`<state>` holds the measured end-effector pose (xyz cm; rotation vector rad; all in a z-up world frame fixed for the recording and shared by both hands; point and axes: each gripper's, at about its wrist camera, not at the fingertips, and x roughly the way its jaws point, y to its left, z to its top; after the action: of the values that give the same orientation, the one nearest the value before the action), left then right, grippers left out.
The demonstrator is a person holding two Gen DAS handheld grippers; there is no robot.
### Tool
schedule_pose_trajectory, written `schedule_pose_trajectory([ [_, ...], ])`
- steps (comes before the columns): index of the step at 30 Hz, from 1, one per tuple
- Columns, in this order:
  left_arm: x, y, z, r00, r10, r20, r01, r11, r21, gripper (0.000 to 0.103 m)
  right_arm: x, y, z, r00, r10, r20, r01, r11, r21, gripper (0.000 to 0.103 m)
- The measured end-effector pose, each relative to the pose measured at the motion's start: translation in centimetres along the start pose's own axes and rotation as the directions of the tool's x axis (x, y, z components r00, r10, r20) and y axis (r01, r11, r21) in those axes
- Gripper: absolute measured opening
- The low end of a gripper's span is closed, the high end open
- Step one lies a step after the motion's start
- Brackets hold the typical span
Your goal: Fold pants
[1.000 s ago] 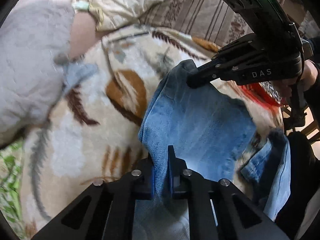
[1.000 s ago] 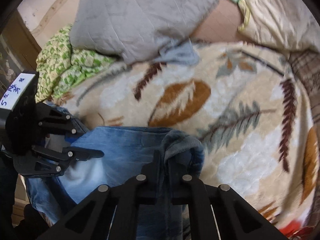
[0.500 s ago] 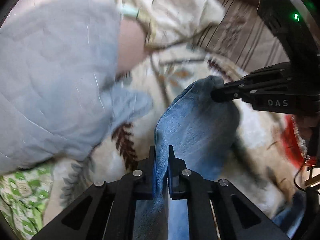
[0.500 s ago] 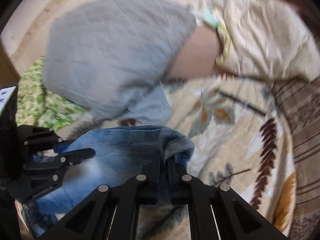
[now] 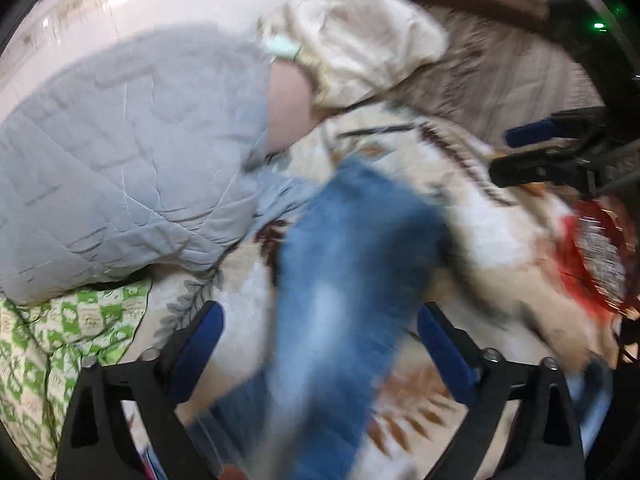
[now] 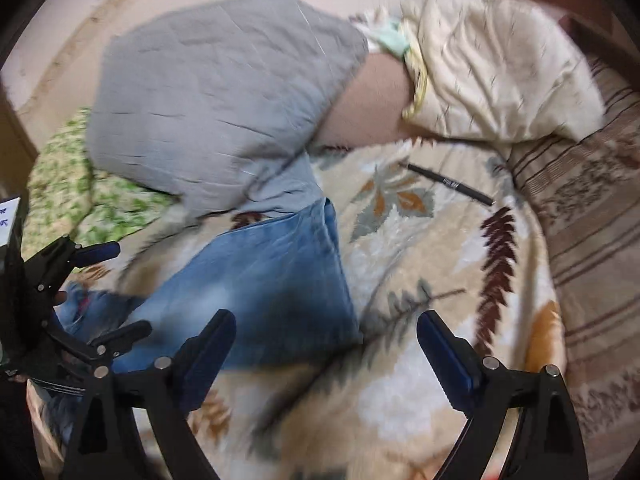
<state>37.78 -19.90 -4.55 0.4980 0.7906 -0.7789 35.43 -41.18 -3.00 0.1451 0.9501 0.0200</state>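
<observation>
The blue denim pants lie stretched out on the leaf-patterned blanket, their leg end reaching toward the grey quilt. In the right wrist view the pants lie left of centre, flat on the blanket. My left gripper is open, its jaws wide apart on either side of the blurred denim, holding nothing. My right gripper is open and empty just right of the pants' edge. Each gripper shows in the other's view, the right one and the left one, both open.
A grey quilt and a cream pillow lie at the far side. A green patterned cover lies at left. A black pen rests on the blanket. A red mesh object sits at right.
Both grippers have opened and let go of the pants' leg end, which has dropped flat on the blanket. Both grippers have drawn back and apart.
</observation>
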Motion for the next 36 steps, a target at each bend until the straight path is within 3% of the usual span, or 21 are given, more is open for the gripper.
schedule_pose_trajectory([
  [6,-6.5,-5.8,-3.8,0.995,-0.096,0.028,0.096,0.995,0.028,0.103,-7.8,1.4,-6.6,0.997,0.059,0.042,-0.056,0.996,-0.063,0.096],
  [9,-8.8,-8.8,-6.3,0.988,-0.153,0.030,0.148,0.981,0.127,0.103,-9.9,1.4,-10.2,0.997,0.075,0.034,-0.071,0.990,-0.123,0.096],
  [13,-10.9,-11.9,-9.9,0.980,-0.200,-0.002,0.190,0.928,0.322,0.103,-11.2,2.2,-15.7,0.995,0.099,-0.023,-0.101,0.953,-0.284,0.096],
  [15,-11.3,-13.0,-11.3,0.976,-0.214,-0.035,0.211,0.897,0.388,0.103,-11.2,3.2,-18.4,0.991,0.112,-0.068,-0.130,0.910,-0.393,0.096],
  [18,-11.2,-13.1,-12.4,0.973,-0.222,-0.068,0.231,0.894,0.385,0.103,-10.4,4.8,-21.6,0.985,0.112,-0.132,-0.166,0.830,-0.533,0.096],
  [21,-10.1,-12.4,-13.3,0.969,-0.229,-0.096,0.248,0.909,0.336,0.103,-8.8,6.0,-24.0,0.978,0.096,-0.185,-0.193,0.751,-0.632,0.096],
  [23,-9.1,-11.9,-14.1,0.971,-0.212,-0.111,0.237,0.920,0.312,0.103,-7.9,6.7,-24.8,0.979,0.073,-0.191,-0.184,0.719,-0.670,0.096],
  [29,-7.2,-11.0,-15.6,0.970,-0.204,-0.135,0.233,0.938,0.258,0.103,-5.2,7.5,-25.1,0.964,0.104,-0.245,-0.249,0.683,-0.686,0.095],
  [30,-7.0,-11.0,-15.7,0.970,-0.201,-0.137,0.231,0.939,0.256,0.103,-4.8,7.7,-25.2,0.961,0.106,-0.257,-0.258,0.680,-0.686,0.093],
  [31,-6.8,-10.9,-15.9,0.970,-0.196,-0.143,0.228,0.940,0.255,0.103,-4.5,7.8,-25.2,0.956,0.106,-0.273,-0.271,0.674,-0.687,0.082],
  [32,-6.5,-10.9,-16.0,0.969,-0.195,-0.155,0.230,0.939,0.255,0.099,-4.0,8.0,-25.4,0.951,0.098,-0.293,-0.282,0.667,-0.689,0.073],
  [34,-6.1,-10.9,-16.2,0.965,-0.196,-0.174,0.236,0.939,0.250,0.072,-2.7,8.0,-25.5,0.932,0.063,-0.356,-0.302,0.676,-0.672,0.027],
  [35,-5.9,-10.8,-16.2,0.961,-0.196,-0.194,0.241,0.940,0.243,0.042,-2.3,7.9,-25.6,0.919,0.061,-0.390,-0.323,0.683,-0.655,0.017],
  [36,-5.6,-10.8,-16.2,0.962,-0.177,-0.210,0.226,0.944,0.239,0.020,-2.2,7.8,-25.7,0.913,0.066,-0.403,-0.334,0.689,-0.644,0.013],
])
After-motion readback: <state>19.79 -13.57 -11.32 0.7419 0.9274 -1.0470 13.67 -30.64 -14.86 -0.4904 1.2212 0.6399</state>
